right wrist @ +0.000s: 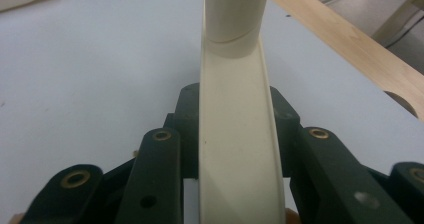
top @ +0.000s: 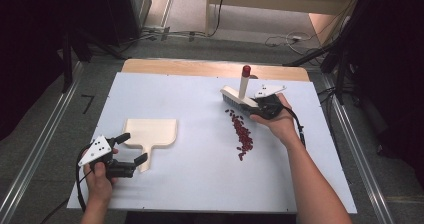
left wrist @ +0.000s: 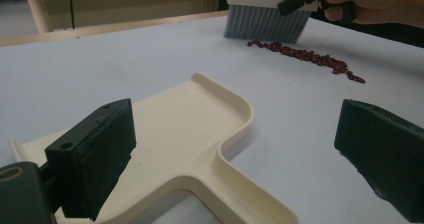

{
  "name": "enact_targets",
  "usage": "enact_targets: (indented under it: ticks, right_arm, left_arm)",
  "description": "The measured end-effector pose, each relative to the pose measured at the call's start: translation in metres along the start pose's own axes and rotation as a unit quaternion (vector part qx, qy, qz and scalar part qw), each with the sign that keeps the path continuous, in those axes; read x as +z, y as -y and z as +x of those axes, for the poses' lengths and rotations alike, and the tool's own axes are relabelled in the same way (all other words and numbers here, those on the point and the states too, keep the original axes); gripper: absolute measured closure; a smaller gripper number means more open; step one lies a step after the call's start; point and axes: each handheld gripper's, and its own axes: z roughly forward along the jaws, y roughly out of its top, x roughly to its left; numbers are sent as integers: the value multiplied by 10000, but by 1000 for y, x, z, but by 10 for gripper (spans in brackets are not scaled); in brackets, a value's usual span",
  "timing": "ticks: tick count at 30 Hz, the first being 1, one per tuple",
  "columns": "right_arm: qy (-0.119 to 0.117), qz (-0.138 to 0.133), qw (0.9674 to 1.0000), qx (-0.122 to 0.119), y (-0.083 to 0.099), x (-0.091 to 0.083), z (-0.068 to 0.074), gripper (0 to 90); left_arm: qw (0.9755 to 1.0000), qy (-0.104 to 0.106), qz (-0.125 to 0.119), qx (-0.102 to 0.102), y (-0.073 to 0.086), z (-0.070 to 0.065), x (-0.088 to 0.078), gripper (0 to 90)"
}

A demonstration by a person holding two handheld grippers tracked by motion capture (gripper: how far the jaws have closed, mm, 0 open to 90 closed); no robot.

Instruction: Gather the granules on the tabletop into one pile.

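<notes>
One cream brush (top: 239,97), grey bristles, red-capped handle, in right gripper (top: 263,109).

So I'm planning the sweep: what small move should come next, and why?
Probably close the left gripper on the cream plastic dustpan: its fingers stand open either side of the handle, gripping nothing. The right gripper already clamps the cream brush with grey bristles behind the line of small red beans, so a steadied pan seems needed before sweeping.

Bright even overhead light, dark room edges, soft shadows, close-ups slightly blurred.
</notes>
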Motion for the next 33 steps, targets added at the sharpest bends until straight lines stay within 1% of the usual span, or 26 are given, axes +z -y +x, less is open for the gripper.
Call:
enact_targets:
  ticks: [3,6,8,10,12,15,21,24,25,29,33]
  right_arm:
    - [-157,86,9996,-214,3,-4,7,655]
    - [-292,57,9991,-303,7,-9,11,655]
    - [-350,35,9990,-287,10,-12,14,655]
    - [-461,15,9984,-337,13,-16,16,655]
    - [-467,11,9982,-386,15,-20,19,655]
    - [-561,-6,9973,-471,18,-25,25,655]
    - [-697,32,9961,-546,22,-33,35,654]
    - [-746,34,9950,-663,24,-37,41,654]
    - [-769,51,9950,-642,24,-38,43,654]
    - [-837,21,9937,-745,26,-44,50,654]
    - [-885,16,9929,-792,29,-49,57,654]
  left_arm:
    - [10000,10,3,7,0,0,0,31]
    - [10000,1,17,12,0,-1,0,31]
    - [10000,-2,20,12,0,-1,0,31]
    - [10000,-2,20,11,0,-1,0,31]
    - [10000,-2,24,12,0,-1,0,31]
    - [10000,2,25,19,0,-1,0,31]
    - [10000,3,24,19,0,-1,1,31]
    - [10000,7,24,19,0,-1,0,31]
    - [10000,7,26,20,0,-1,0,31]
    - [10000,5,26,20,0,-1,0,31]
    - [10000,2,28,22,0,-1,0,31]
